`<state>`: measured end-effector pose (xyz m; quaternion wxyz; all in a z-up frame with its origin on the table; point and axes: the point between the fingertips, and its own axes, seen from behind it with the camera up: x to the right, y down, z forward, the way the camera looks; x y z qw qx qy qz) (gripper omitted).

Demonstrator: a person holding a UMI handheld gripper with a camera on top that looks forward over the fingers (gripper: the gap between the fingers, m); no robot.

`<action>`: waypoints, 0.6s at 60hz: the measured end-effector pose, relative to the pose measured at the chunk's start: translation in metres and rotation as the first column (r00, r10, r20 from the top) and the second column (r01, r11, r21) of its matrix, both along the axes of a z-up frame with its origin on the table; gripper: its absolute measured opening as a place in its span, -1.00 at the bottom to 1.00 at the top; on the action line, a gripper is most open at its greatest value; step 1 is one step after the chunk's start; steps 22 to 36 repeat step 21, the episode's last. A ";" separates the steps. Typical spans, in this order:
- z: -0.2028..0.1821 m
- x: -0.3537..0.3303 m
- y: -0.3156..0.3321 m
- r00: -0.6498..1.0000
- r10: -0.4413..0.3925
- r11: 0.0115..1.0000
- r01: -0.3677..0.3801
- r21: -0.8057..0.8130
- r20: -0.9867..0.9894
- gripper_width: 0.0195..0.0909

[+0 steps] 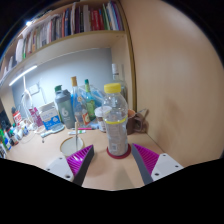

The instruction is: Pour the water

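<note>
A clear plastic water bottle (116, 120) with a white cap and a yellow label band stands upright between the two fingers of the claw (113, 160), its base down near the magenta pads (150, 158). Whether the pads press on it or leave a gap cannot be told. The bottle sits over a light wooden bench (50, 150). Beyond it, toward the wall, stand several other bottles (80, 100) and small cluttered items. Above them a shelf (70, 42) carries a row of books (60, 25). A plain beige wall (175, 70) rises just beside the bottle.
</note>
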<state>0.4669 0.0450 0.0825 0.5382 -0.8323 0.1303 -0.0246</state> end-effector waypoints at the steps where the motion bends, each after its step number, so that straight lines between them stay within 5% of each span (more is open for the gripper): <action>1: 0.003 -0.003 -0.007 1.000 -0.002 1.000 0.002 0.001 -0.005 0.81; 21: 0.089 -0.071 -0.147 1.000 -0.005 0.999 0.005 0.032 -0.004 0.80; 36: 0.089 -0.071 -0.147 1.000 -0.005 0.999 0.005 0.032 -0.004 0.80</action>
